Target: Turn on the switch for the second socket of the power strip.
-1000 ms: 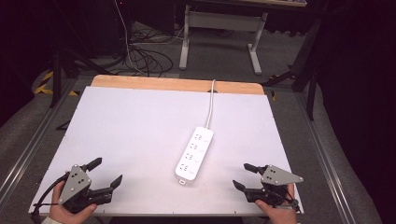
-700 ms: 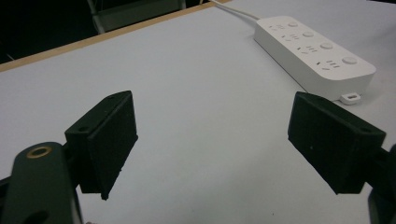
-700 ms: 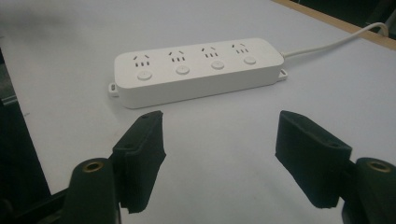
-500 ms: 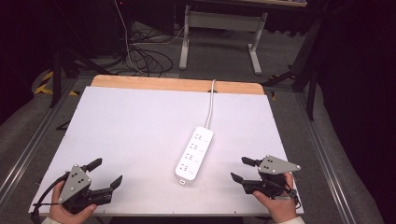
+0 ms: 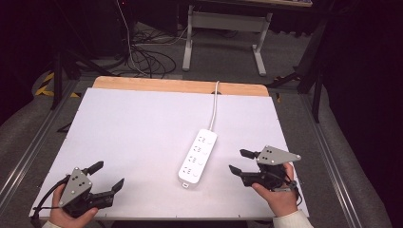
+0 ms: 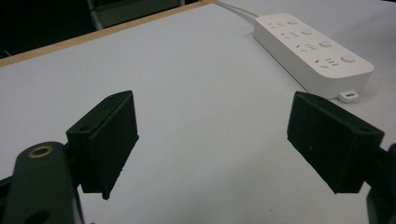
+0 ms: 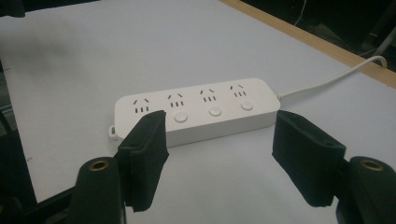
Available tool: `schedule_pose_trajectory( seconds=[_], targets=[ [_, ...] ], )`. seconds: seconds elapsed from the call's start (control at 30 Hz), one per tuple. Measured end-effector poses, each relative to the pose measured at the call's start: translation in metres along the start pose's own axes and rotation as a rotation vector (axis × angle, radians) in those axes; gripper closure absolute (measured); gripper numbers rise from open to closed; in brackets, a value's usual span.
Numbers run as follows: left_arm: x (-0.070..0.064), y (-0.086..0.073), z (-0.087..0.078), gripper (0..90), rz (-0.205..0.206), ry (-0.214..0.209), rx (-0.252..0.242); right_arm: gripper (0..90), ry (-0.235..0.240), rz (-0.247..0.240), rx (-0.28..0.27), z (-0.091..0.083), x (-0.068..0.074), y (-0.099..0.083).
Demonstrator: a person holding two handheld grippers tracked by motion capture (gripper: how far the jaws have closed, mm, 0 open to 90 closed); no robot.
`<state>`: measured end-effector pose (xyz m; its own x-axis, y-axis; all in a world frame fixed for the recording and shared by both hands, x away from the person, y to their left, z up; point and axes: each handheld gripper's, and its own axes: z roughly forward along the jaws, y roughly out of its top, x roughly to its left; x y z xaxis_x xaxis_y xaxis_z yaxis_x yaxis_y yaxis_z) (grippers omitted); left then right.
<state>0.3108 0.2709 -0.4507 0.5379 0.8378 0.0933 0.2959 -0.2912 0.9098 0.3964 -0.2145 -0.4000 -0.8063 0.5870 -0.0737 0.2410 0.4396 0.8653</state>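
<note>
No readable text or labels appear on anything.

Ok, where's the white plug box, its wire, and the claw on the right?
power strip (image 5: 198,156): high view, middle of its top face.
cord (image 5: 215,105): high view, midway along it.
right gripper (image 5: 241,161): high view, between its open jaw tips.

Three views, all sharing the white power strip (image 5: 198,156).
Looking down from above the table (image 5: 142,133); looking low and close from each side, facing inward.
</note>
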Motion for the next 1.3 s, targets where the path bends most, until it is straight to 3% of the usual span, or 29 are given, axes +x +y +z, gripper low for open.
schedule_pose_trajectory(
  seconds=[0.6,1.3],
  targets=[
    [0.000,0.000,0.000,16.9,0.001,0.002,0.001,37.7,0.018,0.014,-0.004,0.024,-0.016,0.026],
    [0.000,0.000,0.000,16.8,-0.007,-0.002,0.000,43.6,0.049,0.029,0.010,0.060,-0.019,0.043]
  ],
)
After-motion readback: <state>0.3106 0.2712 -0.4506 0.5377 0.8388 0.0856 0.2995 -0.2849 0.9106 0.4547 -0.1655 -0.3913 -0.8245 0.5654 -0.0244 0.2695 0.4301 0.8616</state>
